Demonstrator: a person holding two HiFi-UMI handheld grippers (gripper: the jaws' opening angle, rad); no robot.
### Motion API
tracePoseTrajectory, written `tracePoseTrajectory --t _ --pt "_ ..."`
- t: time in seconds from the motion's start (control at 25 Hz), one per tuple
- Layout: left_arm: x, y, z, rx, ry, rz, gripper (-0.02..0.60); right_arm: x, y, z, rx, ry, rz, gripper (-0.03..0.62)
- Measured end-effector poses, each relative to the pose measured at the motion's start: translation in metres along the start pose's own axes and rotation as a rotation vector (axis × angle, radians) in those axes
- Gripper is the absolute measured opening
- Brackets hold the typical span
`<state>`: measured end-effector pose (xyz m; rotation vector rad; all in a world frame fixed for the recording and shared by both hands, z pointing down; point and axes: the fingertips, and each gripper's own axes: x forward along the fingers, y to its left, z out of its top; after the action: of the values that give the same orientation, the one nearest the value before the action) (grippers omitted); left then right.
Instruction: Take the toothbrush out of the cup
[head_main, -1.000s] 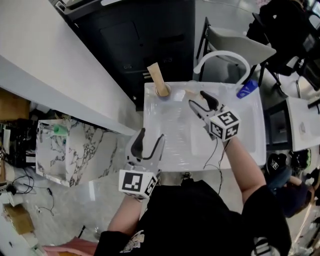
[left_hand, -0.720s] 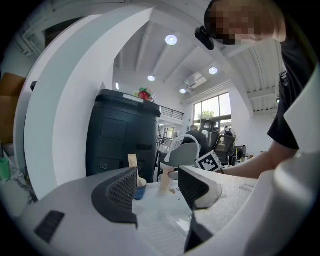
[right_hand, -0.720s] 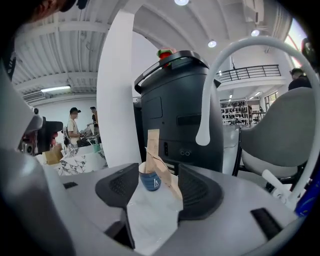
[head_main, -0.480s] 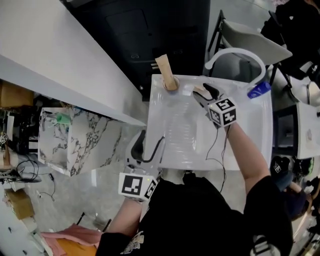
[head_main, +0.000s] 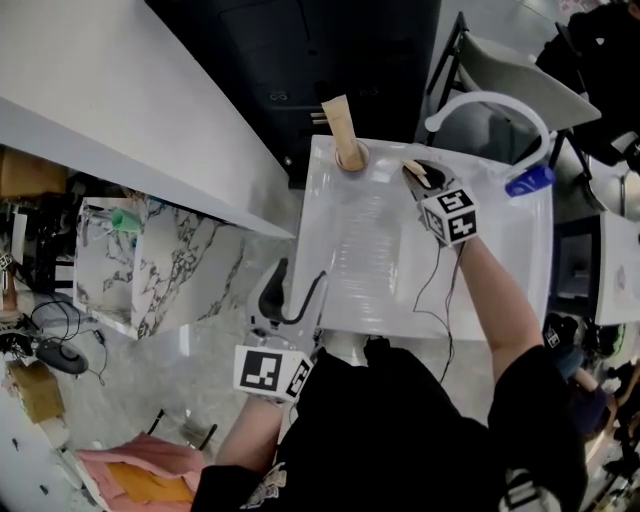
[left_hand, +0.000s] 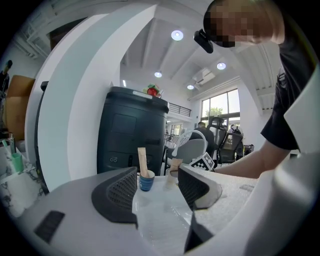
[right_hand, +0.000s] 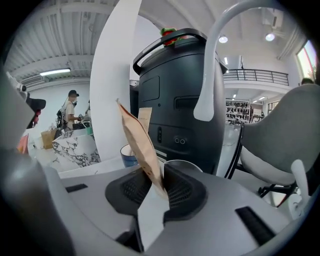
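Okay, head view: at the white table's (head_main: 500, 280) far edge your right gripper (head_main: 418, 174) is closing its jaws on the flat tan paper-sleeved toothbrush (head_main: 409, 166), just beside a round blue cup (head_main: 352, 157) holding another tan sleeve (head_main: 340, 118). Left gripper view: your left gripper (left_hand: 157, 174) hangs open and empty. Right gripper view: the toothbrush leans between the pads above a clear plastic cup (right_hand: 182, 166); it looks light, thin and crushable, so pinch the flat faces low and lift straight up.

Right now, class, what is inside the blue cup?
A tan toothbrush packet stands in the blue cup, its top sticking out. The cup wall hides its lower end, and the wrapper hides the brush itself.
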<state>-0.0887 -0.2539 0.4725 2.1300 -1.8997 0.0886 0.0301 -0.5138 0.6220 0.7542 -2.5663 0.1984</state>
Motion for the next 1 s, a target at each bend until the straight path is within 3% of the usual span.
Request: tracePoseTrajectory --t 0.24,1.0 --pt "-0.002 0.000 0.005 0.006 -0.016 -0.007 0.241 -0.006 -0.006 0.007 -0.028 -0.016 -0.045 0.034" --pt "-0.014 -0.002 0.020 0.003 -0.062 -0.076 0.241 -0.061 0.014 0.074 -0.071 -0.157 -0.110 0.029"
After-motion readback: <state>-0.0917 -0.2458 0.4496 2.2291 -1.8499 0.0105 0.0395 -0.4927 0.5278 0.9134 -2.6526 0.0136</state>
